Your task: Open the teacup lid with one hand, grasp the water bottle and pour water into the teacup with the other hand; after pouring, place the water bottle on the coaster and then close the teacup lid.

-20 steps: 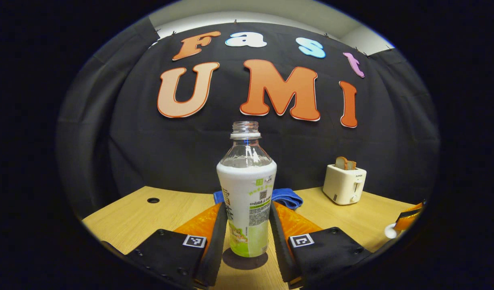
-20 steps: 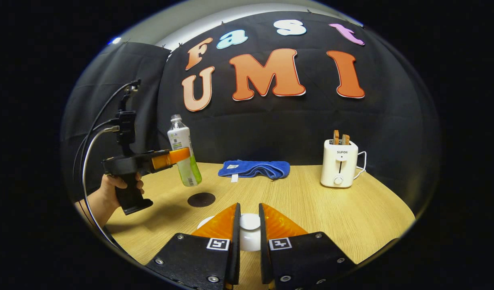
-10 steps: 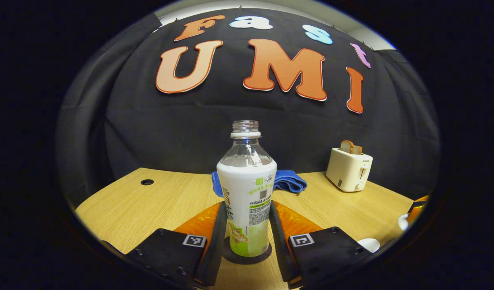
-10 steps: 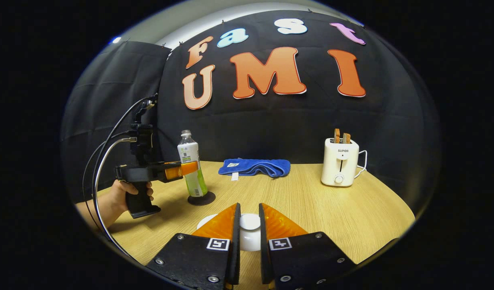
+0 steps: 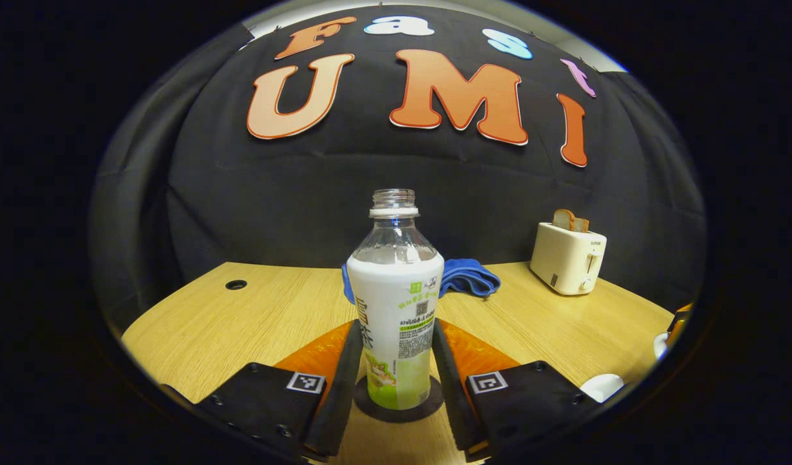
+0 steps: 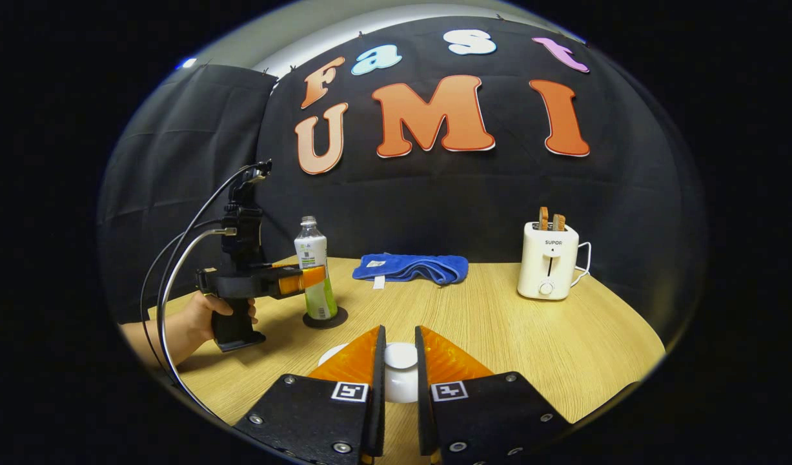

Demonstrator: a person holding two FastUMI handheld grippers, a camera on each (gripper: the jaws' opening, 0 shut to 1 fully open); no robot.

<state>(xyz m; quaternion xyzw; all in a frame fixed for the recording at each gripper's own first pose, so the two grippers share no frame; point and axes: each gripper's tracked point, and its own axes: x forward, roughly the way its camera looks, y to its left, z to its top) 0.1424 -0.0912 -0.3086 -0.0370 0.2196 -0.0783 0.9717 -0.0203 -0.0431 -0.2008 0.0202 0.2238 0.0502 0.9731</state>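
Water bottle: the uncapped water bottle (image 5: 396, 303) stands upright on the dark round coaster (image 5: 399, 405), which lies on the counter (image 5: 241, 323) in front of the blue towel (image 5: 468, 276).
Left gripper: the left gripper (image 5: 396, 361) has its jaws narrowed onto the bottle's labelled lower body, one on each side; from the right gripper view the same gripper (image 6: 308, 276) reaches in level, a hand (image 6: 205, 316) on its grip.
Right gripper: the right gripper (image 6: 400, 361) has its jaws closed on the white knob of the teacup lid (image 6: 401, 356).
Teacup: only a white rim (image 6: 331, 354) peeps out just left of the lid, so I cannot tell whether the lid sits on the cup or above it.
How the bottle handles: thin plastic, likely light and springy, and it looks partly filled, so a hard squeeze could push water up the open neck; the label gives a less slippery hold than bare plastic.
How the lid handles: it looks like glazed ceramic, hard, slick and chippable; the knob is the place to hold it.
Bystanders: a cream toaster (image 6: 545, 261) stands well right of the towel.
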